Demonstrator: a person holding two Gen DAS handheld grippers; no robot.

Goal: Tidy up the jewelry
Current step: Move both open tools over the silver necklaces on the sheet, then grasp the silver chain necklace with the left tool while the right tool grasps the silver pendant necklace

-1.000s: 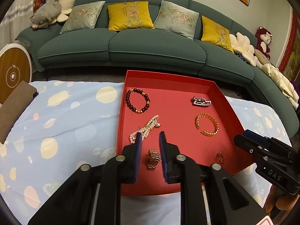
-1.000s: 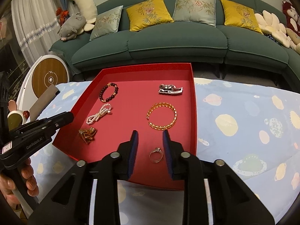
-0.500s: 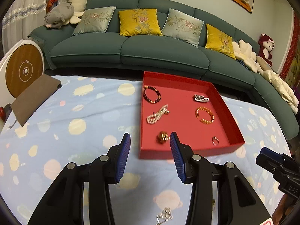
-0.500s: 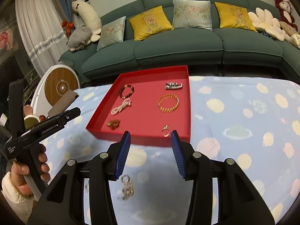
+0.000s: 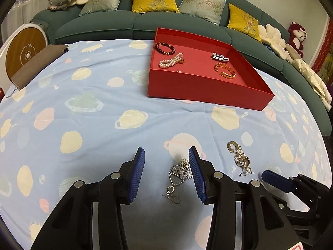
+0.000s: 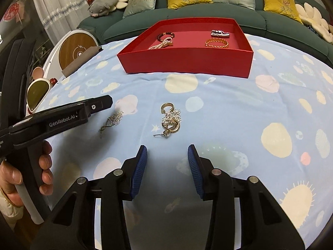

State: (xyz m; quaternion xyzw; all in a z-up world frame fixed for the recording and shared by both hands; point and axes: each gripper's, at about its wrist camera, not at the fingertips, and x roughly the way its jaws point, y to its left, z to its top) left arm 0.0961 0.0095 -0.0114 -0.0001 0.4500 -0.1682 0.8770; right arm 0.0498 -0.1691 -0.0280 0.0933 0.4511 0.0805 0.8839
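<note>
We see our left gripper (image 5: 166, 173) half open around a silver flower earring (image 5: 180, 171) on the cloth (image 5: 93, 125), gripping nothing. Our right gripper (image 6: 167, 167), jaws closing, is empty just short of a tangled jewelry pile (image 6: 170, 120). Beyond, the red tray (image 5: 208, 93) holds a dark bead bracelet (image 5: 165, 48), pearl strand (image 5: 170, 60), silver piece (image 5: 220, 56) and gold bangle (image 5: 225, 70).

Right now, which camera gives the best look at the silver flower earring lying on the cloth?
The left wrist view: the flower earring lies close, between the left tongs. The right wrist view shows it smaller, off to one side.
</note>
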